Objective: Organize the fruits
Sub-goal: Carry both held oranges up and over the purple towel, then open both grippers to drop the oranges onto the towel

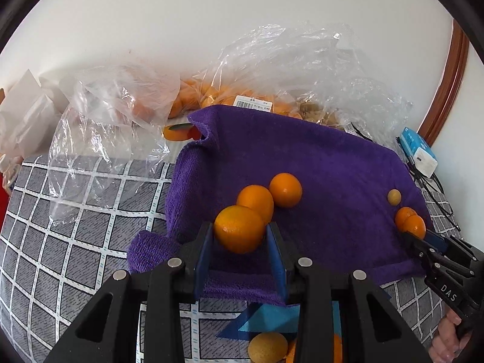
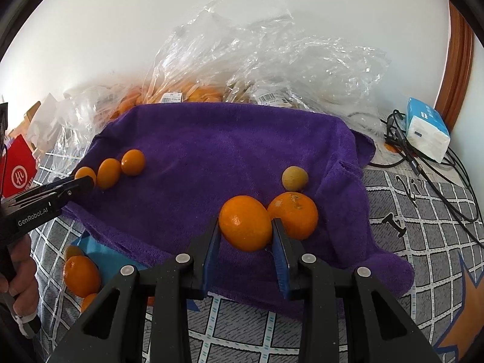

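Observation:
A purple towel [image 1: 317, 163] lies on the checked bedspread, and also shows in the right wrist view [image 2: 211, 151]. My left gripper [image 1: 240, 236] is shut on a small orange [image 1: 239, 228] low over the towel's left part, in line with two more small oranges [image 1: 256, 201] [image 1: 285, 189]. My right gripper [image 2: 245, 230] is shut on a larger orange [image 2: 245, 222] beside another orange [image 2: 295, 216] and a small tan fruit [image 2: 295, 178]. Each gripper shows in the other's view, the right one [image 1: 423, 242] and the left one [image 2: 81, 183].
Clear plastic bags [image 2: 242, 69] with more oranges lie behind the towel by the wall. Loose fruit [image 2: 81, 275] and a blue sheet [image 2: 103, 257] lie on the bedspread in front. A tissue pack [image 2: 426, 130] and black cables [image 2: 423, 163] are at right, a red box [image 2: 18, 172] at left.

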Action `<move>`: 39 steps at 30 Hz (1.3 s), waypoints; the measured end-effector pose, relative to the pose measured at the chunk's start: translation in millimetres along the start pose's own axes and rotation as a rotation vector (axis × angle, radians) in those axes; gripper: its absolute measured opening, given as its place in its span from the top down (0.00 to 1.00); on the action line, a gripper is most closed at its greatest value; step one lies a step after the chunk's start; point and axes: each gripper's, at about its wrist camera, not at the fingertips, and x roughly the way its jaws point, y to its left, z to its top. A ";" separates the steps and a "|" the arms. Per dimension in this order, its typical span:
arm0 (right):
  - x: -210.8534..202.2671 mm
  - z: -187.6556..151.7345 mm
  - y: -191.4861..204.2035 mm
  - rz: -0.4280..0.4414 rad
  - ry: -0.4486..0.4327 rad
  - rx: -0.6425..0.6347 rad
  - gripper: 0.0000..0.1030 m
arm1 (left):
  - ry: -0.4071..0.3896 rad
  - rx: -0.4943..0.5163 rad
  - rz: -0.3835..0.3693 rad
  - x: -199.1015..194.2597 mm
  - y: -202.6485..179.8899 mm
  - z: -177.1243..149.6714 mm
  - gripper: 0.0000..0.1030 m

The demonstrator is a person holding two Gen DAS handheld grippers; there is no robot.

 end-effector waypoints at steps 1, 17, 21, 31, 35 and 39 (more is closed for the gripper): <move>1.9 -0.2 0.2 0.002 0.009 0.000 0.68 | 0.002 0.002 0.000 0.4 -0.6 0.0 0.67; 0.4 -0.8 1.8 0.012 -0.012 0.007 0.61 | -0.002 0.009 0.012 1.7 -3.0 -1.7 0.67; -5.9 0.1 1.3 0.020 -0.041 0.009 0.54 | 0.003 0.003 0.006 2.4 -2.3 -0.6 0.66; -24.6 0.0 -1.6 0.022 -0.077 0.037 0.54 | -0.003 -0.004 -0.004 -7.8 -4.4 0.4 0.59; -40.6 -4.1 0.1 0.006 -0.077 0.048 0.54 | -0.021 0.005 -0.010 -19.9 -6.4 3.3 0.59; -62.2 -16.2 7.4 0.007 -0.086 0.037 0.54 | -0.053 0.008 0.005 -40.7 -3.8 1.9 0.59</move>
